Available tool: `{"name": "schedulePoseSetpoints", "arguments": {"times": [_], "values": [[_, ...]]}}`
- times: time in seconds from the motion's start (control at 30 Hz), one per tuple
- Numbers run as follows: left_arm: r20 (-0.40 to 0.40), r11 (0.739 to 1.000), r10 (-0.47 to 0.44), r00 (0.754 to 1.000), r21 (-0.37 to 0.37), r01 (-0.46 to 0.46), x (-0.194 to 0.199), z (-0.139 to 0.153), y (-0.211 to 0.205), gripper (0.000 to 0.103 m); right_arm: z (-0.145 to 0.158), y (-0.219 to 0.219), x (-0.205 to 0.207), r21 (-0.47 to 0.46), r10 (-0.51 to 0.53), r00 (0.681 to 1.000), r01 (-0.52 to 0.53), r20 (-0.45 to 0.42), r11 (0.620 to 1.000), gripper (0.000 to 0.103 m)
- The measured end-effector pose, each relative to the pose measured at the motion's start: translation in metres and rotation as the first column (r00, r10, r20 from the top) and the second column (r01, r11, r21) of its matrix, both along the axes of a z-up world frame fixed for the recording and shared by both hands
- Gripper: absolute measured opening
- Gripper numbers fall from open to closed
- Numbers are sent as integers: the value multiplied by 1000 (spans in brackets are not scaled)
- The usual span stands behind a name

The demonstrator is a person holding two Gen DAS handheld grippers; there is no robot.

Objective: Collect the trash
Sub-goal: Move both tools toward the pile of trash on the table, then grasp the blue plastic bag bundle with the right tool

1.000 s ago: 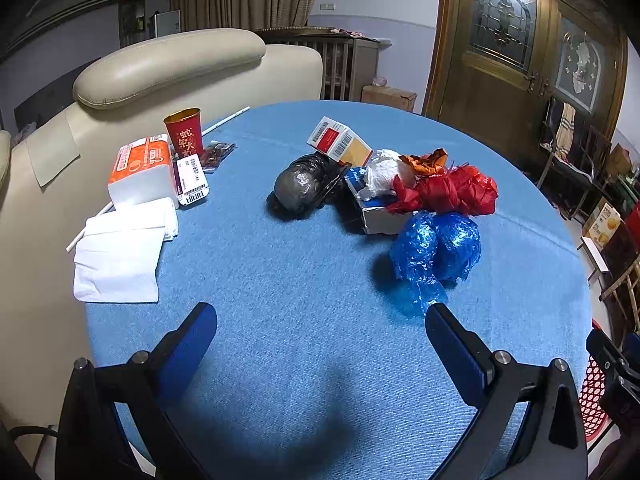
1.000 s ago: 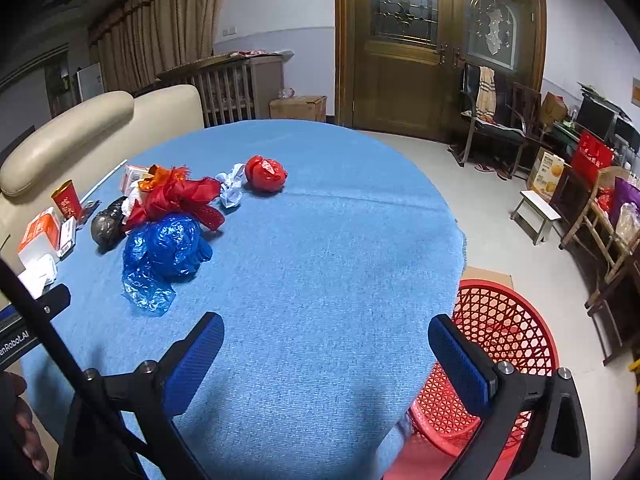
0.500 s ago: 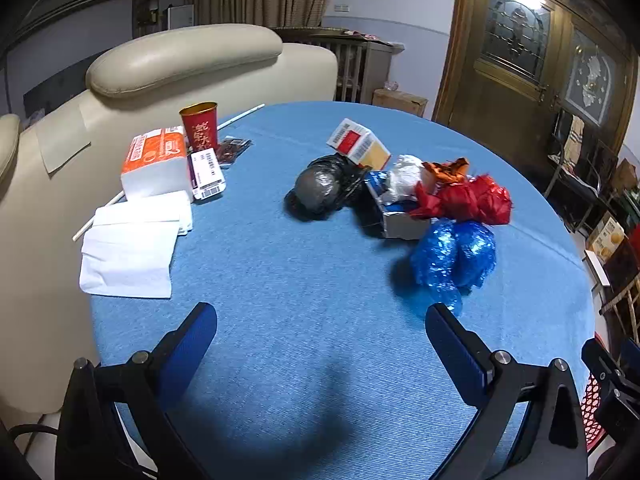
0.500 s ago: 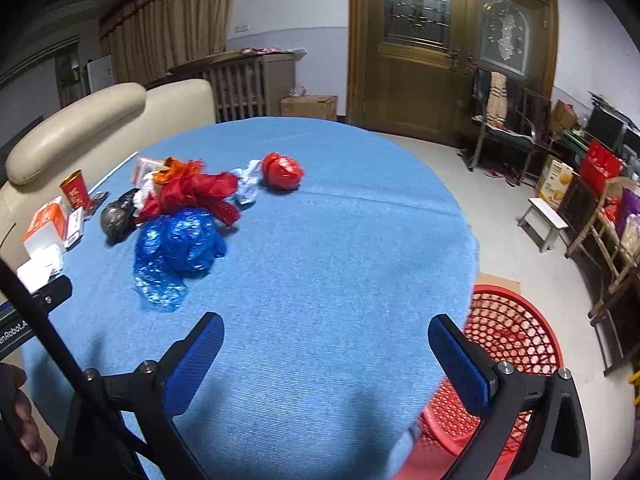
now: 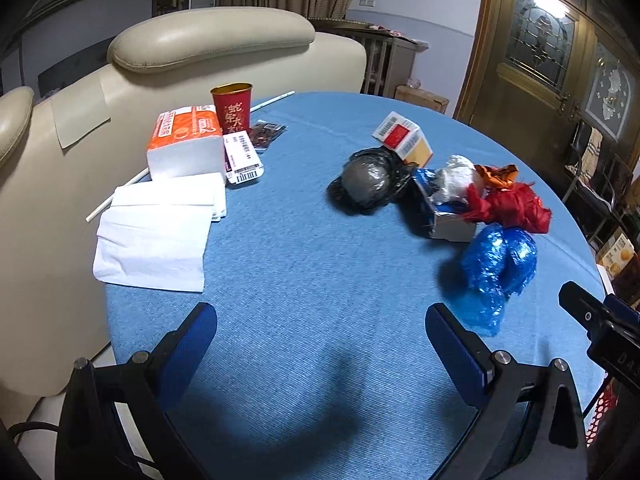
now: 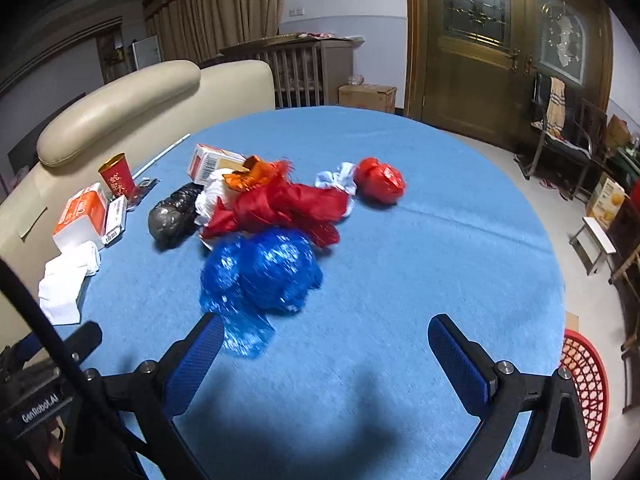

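Trash lies piled mid-table on the blue cloth: a crumpled blue bag [image 6: 260, 276] [image 5: 498, 266], a red bag [image 6: 288, 208] [image 5: 508, 206], a black bag [image 5: 370, 180] [image 6: 172, 216], a red ball of plastic [image 6: 380, 186] and a red-and-white carton [image 5: 404, 138]. My right gripper [image 6: 324, 354] is open just short of the blue bag, nothing between its fingers. My left gripper [image 5: 322, 342] is open over bare cloth, left of the blue bag. A red basket [image 6: 584, 376] stands on the floor at the table's right edge.
A tissue pack [image 5: 184, 142], loose white tissues [image 5: 154, 232], a red paper cup [image 5: 232, 106] and a long white straw [image 5: 120, 192] lie at the table's left. A beige sofa [image 5: 208, 40] backs that side. Chairs and boxes stand by the wooden door [image 6: 476, 52].
Both grippers have moved forward toward the pile, so the trash looks larger. The right one has swung left, bringing the blue bag close to its left finger. Both stayed open.
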State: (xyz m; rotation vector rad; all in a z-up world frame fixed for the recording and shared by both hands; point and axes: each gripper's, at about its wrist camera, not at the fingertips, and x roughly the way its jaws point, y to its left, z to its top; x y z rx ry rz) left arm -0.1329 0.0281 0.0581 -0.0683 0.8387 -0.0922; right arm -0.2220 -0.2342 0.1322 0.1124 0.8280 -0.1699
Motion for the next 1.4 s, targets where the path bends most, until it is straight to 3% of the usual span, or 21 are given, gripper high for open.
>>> {"name": "schedulePoseSetpoints", "arguments": {"times": [0.4,0.6,0.67,0.7,0.73,0.8,0.9,1.07,1.4], "values": [[-31,1000,10,999,12,-9,15,-6,4,103,-26,26,55,-20,53,997,-55,-58,998,103],[-39,1000,16,999,20,-15,21,-6,6,103,-42,29,80,12,84,993,-83,-82,996,103],[-41,1000,17,999,23,-16,23,-6,7,103,-48,29,86,46,110,990,-106,-86,993,93],[-42,1000,18,999,25,-17,23,-7,7,103,-49,29,86,64,123,988,-118,-91,991,74],[-44,1000,19,999,26,-18,24,-7,8,103,-50,27,86,78,129,987,-122,-96,990,70],[-50,1000,23,998,22,-22,27,-9,8,103,-49,23,83,104,145,986,-136,-83,985,57],[-61,1000,14,998,16,-13,32,-11,3,103,-48,15,74,137,162,984,-150,-78,979,54],[-55,1000,-21,998,22,22,42,-6,-16,103,-42,-1,42,176,162,986,-151,-47,973,54],[-24,978,-202,979,46,202,46,11,-90,103,-28,-9,-9,224,124,992,-113,-37,968,54]]}}
